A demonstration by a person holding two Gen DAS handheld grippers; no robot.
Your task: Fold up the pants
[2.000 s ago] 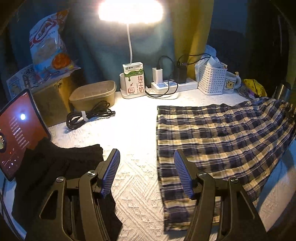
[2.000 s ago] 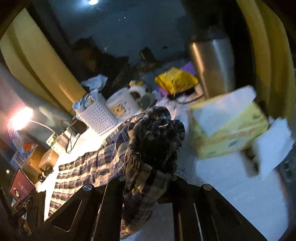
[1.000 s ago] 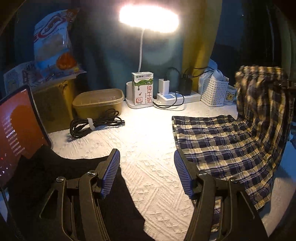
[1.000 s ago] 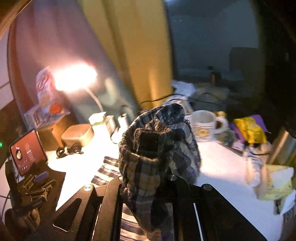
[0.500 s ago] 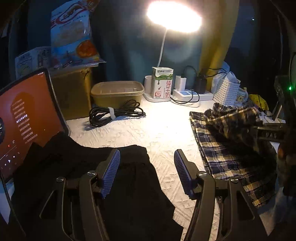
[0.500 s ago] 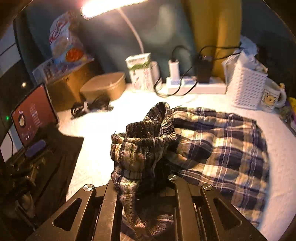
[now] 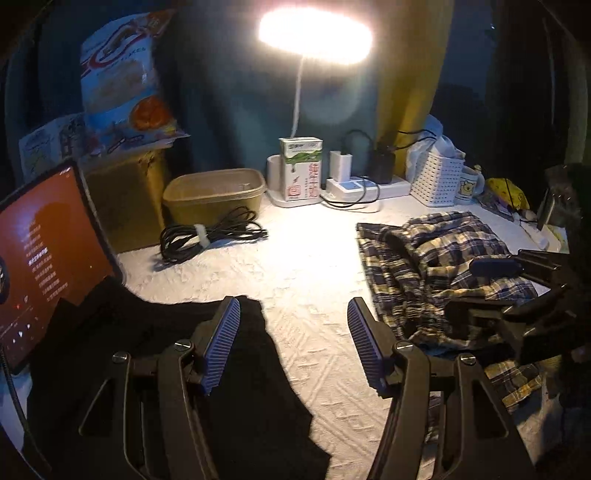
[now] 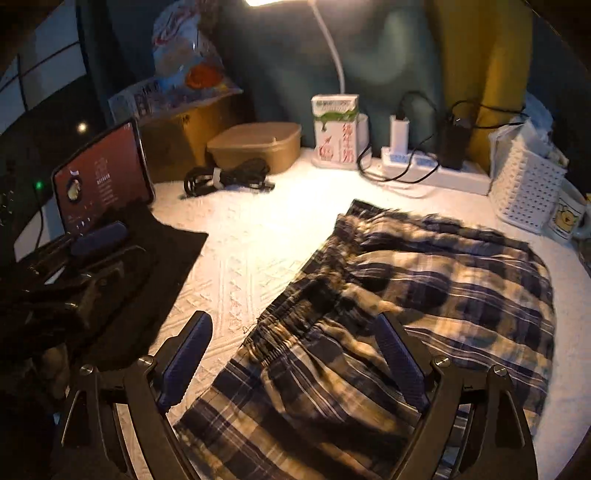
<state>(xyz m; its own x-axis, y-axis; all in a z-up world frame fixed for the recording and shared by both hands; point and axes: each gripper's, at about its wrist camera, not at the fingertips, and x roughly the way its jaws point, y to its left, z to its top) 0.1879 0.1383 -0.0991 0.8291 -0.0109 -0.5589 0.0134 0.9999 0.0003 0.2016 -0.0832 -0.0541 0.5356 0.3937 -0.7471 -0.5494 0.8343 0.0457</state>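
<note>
The plaid pants (image 8: pixel 424 288) lie doubled over on the white textured table cover (image 8: pixel 251 258), with the gathered waistband (image 8: pixel 291 332) near the front. My right gripper (image 8: pixel 291 325) hovers over that waistband; its jaws are opening and the pads stand clear of the cloth. From the left wrist view the plaid pants (image 7: pixel 443 251) sit at the right, with the right gripper (image 7: pixel 495 266) above them. My left gripper (image 7: pixel 293 306) is open with nothing between its fingers, above the edge of a black garment (image 7: pixel 221 369).
A lit tablet (image 7: pixel 48 251) leans at the left. Along the back stand a coiled cable (image 7: pixel 207 236), a beige tub (image 7: pixel 214 195), a milk carton (image 7: pixel 301 168), a power strip (image 7: pixel 365 186), a white basket (image 7: pixel 436 181) and a mug (image 7: pixel 469 188). A lamp (image 7: pixel 314 33) glares overhead.
My right gripper came down with the bunched plaid waistband, laid it over the rest of the pants, and its jaws spread apart, letting go. The left gripper stayed open.
</note>
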